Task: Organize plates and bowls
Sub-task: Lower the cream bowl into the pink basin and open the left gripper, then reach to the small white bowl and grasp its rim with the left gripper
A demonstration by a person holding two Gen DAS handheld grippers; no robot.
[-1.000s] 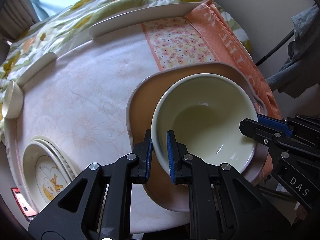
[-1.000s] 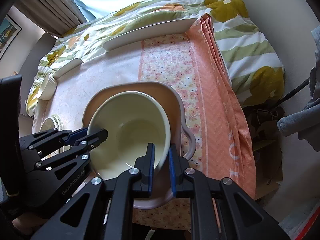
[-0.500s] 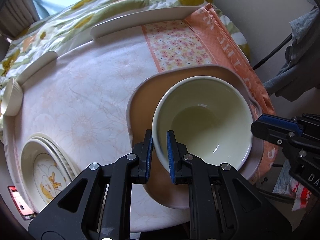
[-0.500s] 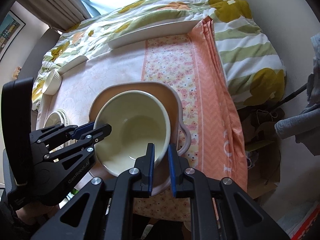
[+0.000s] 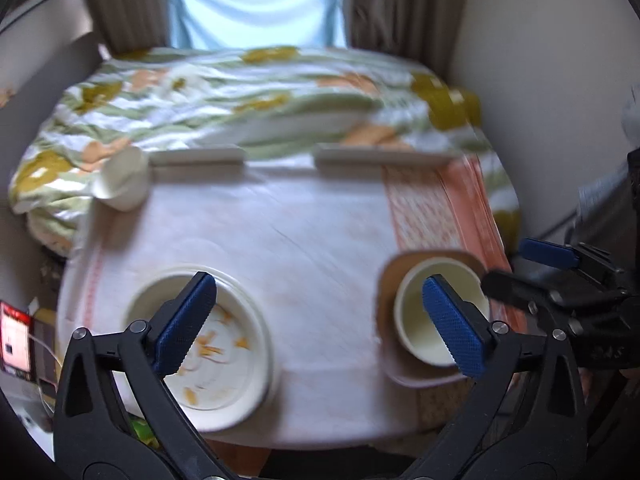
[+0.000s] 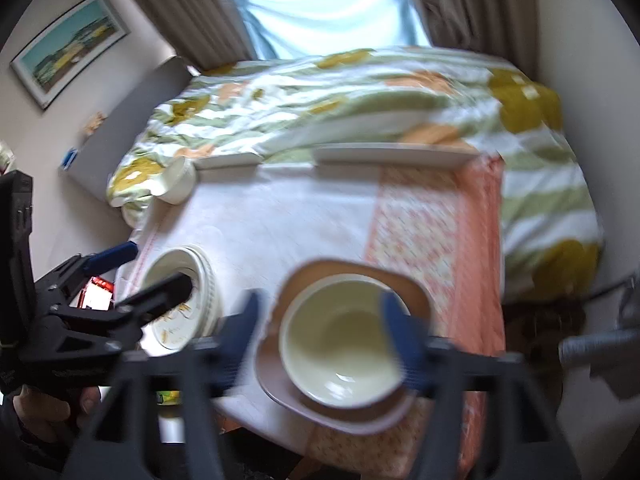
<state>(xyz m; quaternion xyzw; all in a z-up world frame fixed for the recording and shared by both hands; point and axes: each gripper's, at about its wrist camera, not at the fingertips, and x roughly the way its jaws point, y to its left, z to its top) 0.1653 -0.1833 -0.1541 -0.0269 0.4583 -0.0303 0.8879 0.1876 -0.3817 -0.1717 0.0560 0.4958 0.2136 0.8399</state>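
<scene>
A cream bowl (image 5: pixel 436 320) (image 6: pixel 340 344) sits in a brown plate (image 5: pixel 390 280) (image 6: pixel 340 270) at the table's near right. A stack of white plates with a yellow print (image 5: pixel 224 344) (image 6: pixel 188 292) lies at the near left. A small white bowl (image 5: pixel 122 180) (image 6: pixel 176 184) lies tipped at the far left corner. My left gripper (image 5: pixel 320 320) is open and empty, raised above the table between the stack and the bowl. My right gripper (image 6: pixel 324 344) is open and empty, blurred, its fingers either side of the cream bowl and above it.
Two long white dishes (image 5: pixel 380 158) (image 5: pixel 196 156) lie along the table's far edge. An orange patterned cloth (image 6: pixel 440 224) covers the table's right side. A bed with a floral quilt (image 6: pixel 340 92) stands behind the table. Walls close in on both sides.
Both grippers have let go of the cream bowl's rim, opened wide and pulled up and back. The bowl stays in the brown plate. Both views now show the whole table.
</scene>
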